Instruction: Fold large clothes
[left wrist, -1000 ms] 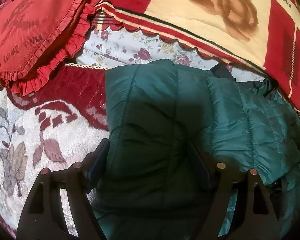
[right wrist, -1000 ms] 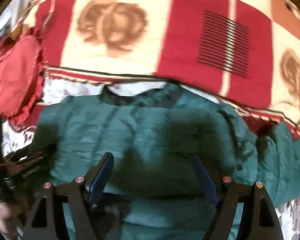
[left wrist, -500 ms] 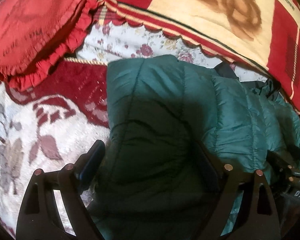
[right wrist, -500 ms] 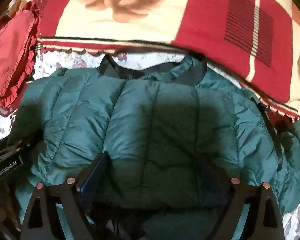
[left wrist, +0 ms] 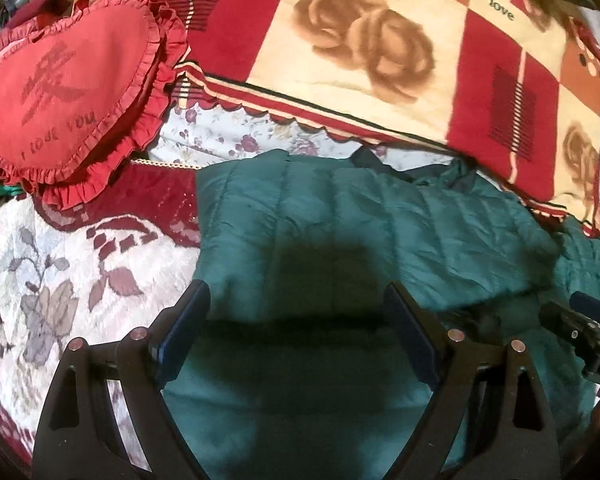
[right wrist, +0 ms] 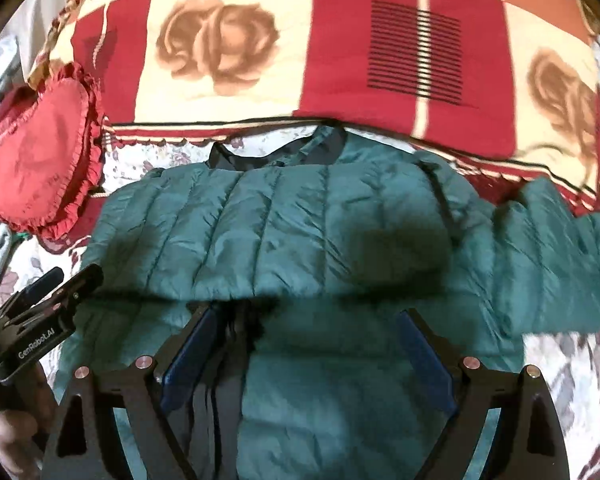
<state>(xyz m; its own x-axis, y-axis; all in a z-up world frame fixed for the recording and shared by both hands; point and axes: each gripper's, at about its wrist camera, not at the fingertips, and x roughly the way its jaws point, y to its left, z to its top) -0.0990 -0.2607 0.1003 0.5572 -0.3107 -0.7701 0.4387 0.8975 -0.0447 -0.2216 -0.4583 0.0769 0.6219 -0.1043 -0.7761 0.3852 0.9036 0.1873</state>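
Your green quilted jacket lies on the floral bedspread, one half folded over the other, below the rose blanket and right of the heart pillow. Your left gripper and right gripper both stand spread above it, pinching nothing. The far sleeve runs off-frame; the collar seems partly tucked under the blanket.

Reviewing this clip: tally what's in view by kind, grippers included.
Green quilted jacket: 1
Red heart-shaped cushion: 1
Red-and-cream rose blanket: 1
Floral bedspread: 1
Grippers: 2, left gripper and right gripper, both open
Total: 6
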